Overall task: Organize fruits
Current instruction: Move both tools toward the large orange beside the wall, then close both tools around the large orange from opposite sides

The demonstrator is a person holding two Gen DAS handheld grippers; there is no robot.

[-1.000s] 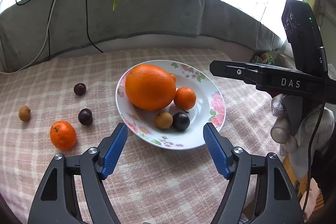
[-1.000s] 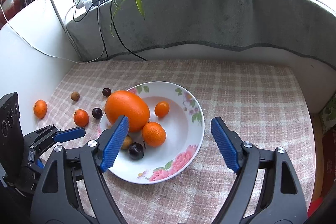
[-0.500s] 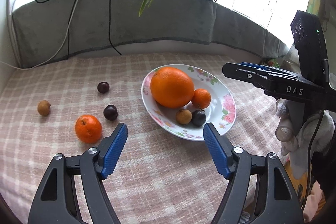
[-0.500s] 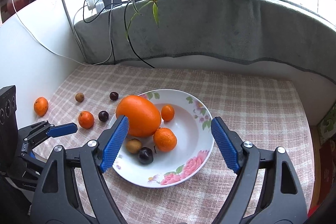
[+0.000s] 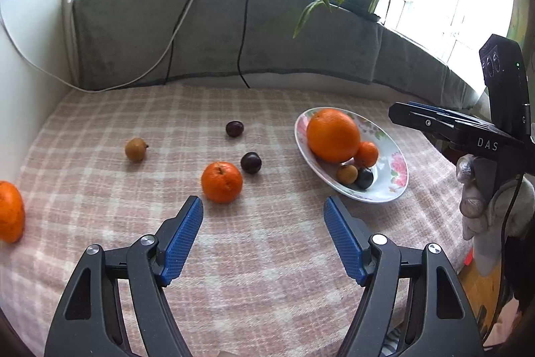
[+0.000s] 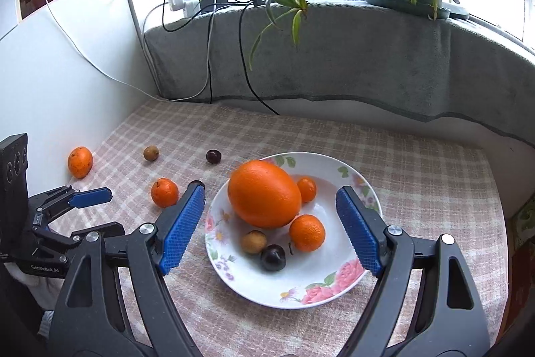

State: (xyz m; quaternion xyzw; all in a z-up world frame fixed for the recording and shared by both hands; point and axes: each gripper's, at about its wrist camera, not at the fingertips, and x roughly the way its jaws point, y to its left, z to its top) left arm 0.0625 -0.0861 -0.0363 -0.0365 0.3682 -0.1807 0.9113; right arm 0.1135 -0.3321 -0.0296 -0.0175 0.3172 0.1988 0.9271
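Checked cloth covers the worktop (image 5: 267,256); the left hand-held gripper (image 5: 263,216) gapes empty below a tangerine (image 5: 221,182), the right hand-held gripper (image 6: 271,209) gapes empty over the plate (image 6: 321,286).

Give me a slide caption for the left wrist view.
Open left gripper faces a tangerine on the checked cloth; floral plate at right.

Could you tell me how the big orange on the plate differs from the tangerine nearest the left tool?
The big orange is much larger and lies on the plate; the tangerine is smaller and sits on the checked cloth. Both are orange citrus, ungripped.
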